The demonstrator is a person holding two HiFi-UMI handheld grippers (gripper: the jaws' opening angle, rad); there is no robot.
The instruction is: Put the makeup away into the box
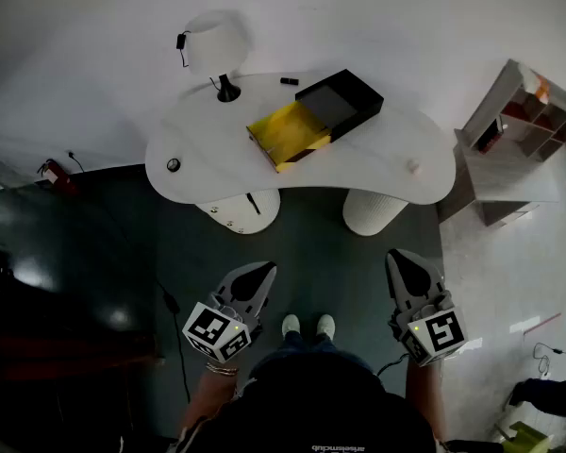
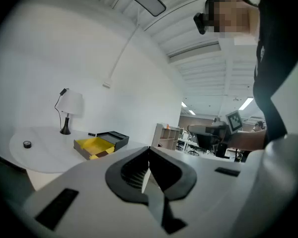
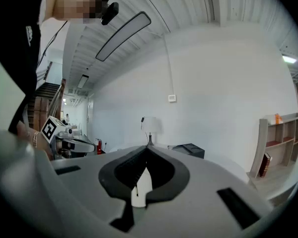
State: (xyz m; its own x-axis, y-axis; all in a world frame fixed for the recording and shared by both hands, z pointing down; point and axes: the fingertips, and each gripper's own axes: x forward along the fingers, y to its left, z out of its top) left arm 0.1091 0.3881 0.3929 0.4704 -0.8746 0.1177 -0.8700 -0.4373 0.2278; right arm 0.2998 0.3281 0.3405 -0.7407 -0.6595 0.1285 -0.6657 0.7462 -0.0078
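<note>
While left gripper (image 1: 263, 273) and right gripper (image 1: 400, 260) press ribbed jaws together, the rectangular yellow-lined box (image 1: 285, 132) lies open.

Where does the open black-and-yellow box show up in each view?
Head view: box at upper centre.
Left gripper view: left of centre, yellow inside showing.
Right gripper view: only its black part shows, just right of centre.
Shared landmark: the white lamp, left of the box in each.
</note>
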